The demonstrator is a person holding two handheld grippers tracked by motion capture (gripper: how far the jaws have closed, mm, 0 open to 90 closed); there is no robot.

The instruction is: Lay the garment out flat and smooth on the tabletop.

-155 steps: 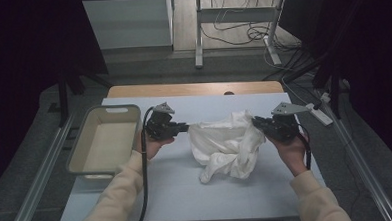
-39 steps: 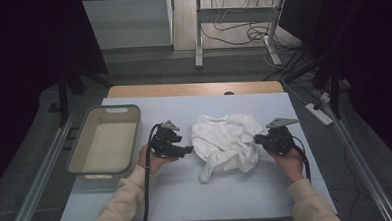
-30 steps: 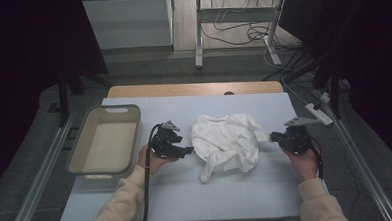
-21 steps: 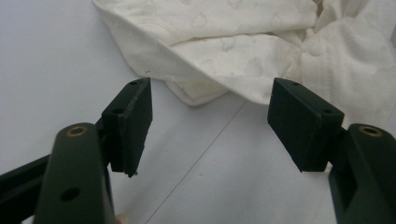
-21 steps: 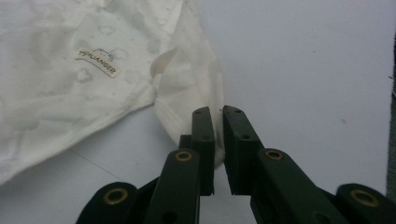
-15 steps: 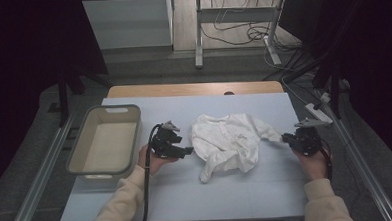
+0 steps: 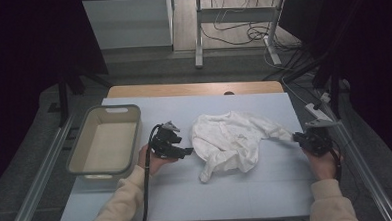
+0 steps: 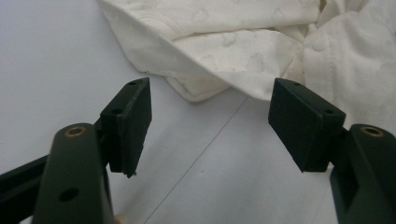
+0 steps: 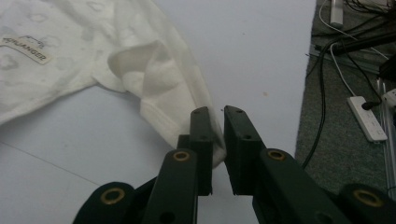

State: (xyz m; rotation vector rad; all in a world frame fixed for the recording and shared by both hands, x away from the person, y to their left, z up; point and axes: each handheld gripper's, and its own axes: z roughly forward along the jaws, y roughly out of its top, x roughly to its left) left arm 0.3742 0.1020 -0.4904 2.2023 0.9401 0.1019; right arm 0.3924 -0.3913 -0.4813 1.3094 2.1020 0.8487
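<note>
A white long-sleeved garment [image 7: 230, 139] lies crumpled in the middle of the pale table [image 7: 187, 196]. One sleeve [image 7: 277, 133] is stretched out to the right, and my right gripper [image 7: 299, 137] is shut on its cuff near the table's right edge. In the right gripper view the cuff [image 9: 205, 135] is pinched between the two jaws of the right gripper [image 9: 218, 114], and the garment [image 9: 70, 70] with its neck label lies at the upper left. My left gripper [image 7: 188, 151] rests on the table just left of the garment. Its jaws stand open [image 8: 210, 116], a short way from the garment's hem [image 8: 257, 42], with nothing between them.
A beige plastic basket [image 7: 76, 156] stands at the table's left side. A white power strip [image 7: 318, 110] and cables [image 9: 327, 93] lie on the floor past the right edge. Table legs and more cables are on the floor beyond the far edge.
My right gripper has moved to the right toward the table's edge, drawing the sleeve out straight. The left gripper has stayed where it was.
</note>
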